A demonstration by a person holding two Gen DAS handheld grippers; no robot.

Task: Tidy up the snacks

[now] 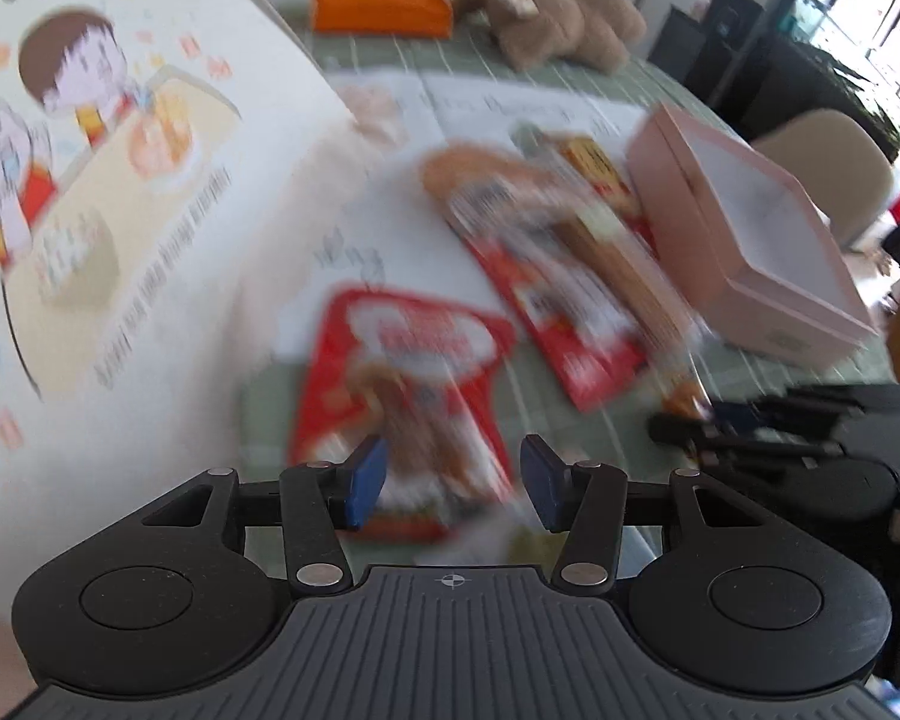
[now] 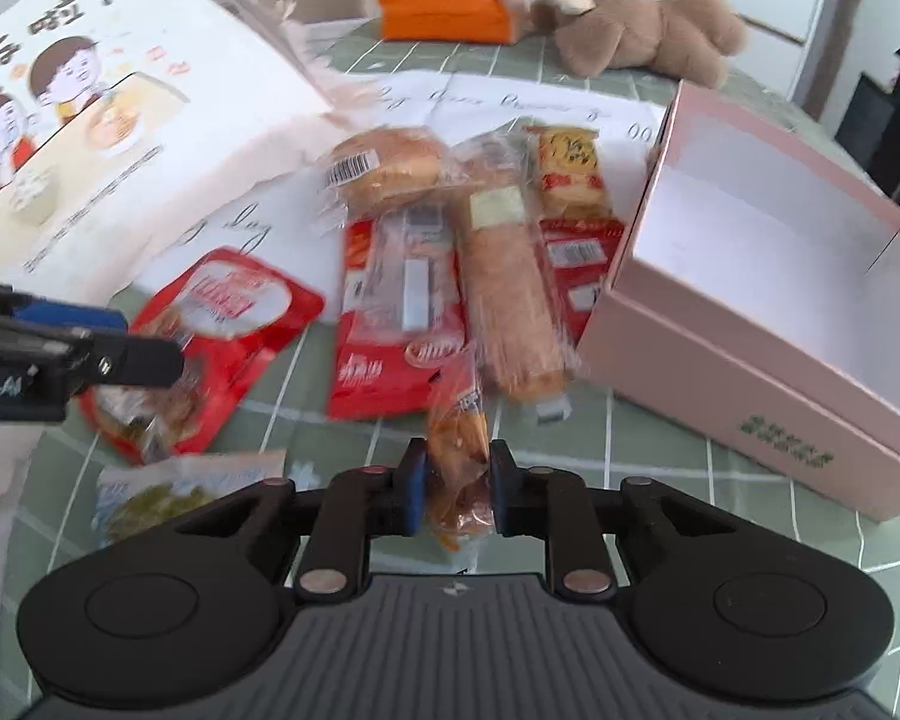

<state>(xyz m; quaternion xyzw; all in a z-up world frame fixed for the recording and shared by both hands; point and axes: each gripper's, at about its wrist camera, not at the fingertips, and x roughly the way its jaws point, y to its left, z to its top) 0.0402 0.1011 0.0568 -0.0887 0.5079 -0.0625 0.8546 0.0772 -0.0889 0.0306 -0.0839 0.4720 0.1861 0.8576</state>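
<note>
Surface: green checked tablecloth (image 2: 648, 450) is carrying a spread of snacks, a white printed sheet and an open pink box (image 2: 768, 324); an orange container (image 2: 444, 9) and a brown plush toy (image 2: 648, 30) are lying at the far edge.
Right gripper (image 2: 455, 489): its jaws are standing narrow, pinching a small clear packet of orange-brown snack (image 2: 457, 450) by its near end, just in front of the pile.
Left gripper (image 1: 453, 480): its jaws are standing wide with nothing pressed between them, hanging over the red pouch (image 1: 402, 372); its view is smearing heavily.
Snacks: a wrapped round bun (image 2: 390, 165), a long wrapped bread stick (image 2: 510, 306), a red packet with a clear window (image 2: 399, 324) and a yellow-and-red packet (image 2: 570, 171) are lying overlapped beside the box, which is sitting empty.
Risk, grip: the packet is being held by thin crinkly film, so it is likely slipping or swinging out once lifted.
Risk, path: in my judgement the packet's dangling end is liable to catch the box's near wall or drag the bread stick along.
Risk, crowding: both grippers are working near each other, so a bump is possible.
Writing: a barcode is showing on the bun; green characters on the box front, cursive script on the sheet and Chinese characters with an exclamation mark on the cartoon bag (image 2: 108, 114) are too blurred to read.
</note>
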